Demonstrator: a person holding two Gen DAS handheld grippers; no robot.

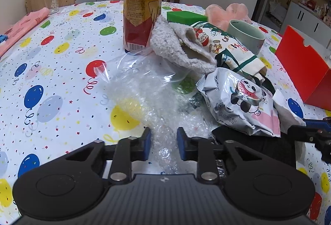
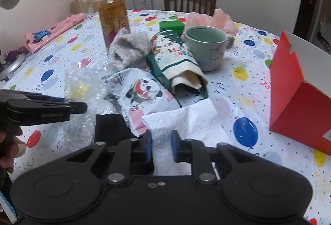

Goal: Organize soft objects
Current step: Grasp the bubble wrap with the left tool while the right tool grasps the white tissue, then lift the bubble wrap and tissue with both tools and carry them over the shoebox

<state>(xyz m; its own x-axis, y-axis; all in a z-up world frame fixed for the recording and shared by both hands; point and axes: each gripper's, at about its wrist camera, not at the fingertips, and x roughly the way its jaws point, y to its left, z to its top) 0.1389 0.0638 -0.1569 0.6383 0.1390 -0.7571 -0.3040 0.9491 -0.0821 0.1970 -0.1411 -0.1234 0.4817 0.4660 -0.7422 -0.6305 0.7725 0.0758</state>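
With my left gripper [image 1: 162,143] clamped on the bubble wrap [image 1: 144,100] and my right gripper [image 2: 161,146] on the paper towel [image 2: 186,121], lifting either risks dragging the overlapping snack packet [image 2: 144,96] toward the table's near edge.

red box [image 2: 298,98], green sponge [image 2: 171,25], balloon-print tablecloth [image 1: 51,80]

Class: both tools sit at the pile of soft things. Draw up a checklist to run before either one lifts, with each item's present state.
1. Left tool closed on the clear bubble-wrap sheet: ok.
2. Right tool closed on the white paper towel: ok.
3. Bubble wrap free of the grey fleece cloth: cannot tell.
4. Paper towel free of the panda-print snack packet: not ok, they touch.
5. Tall yellow drink bottle upright: ok.
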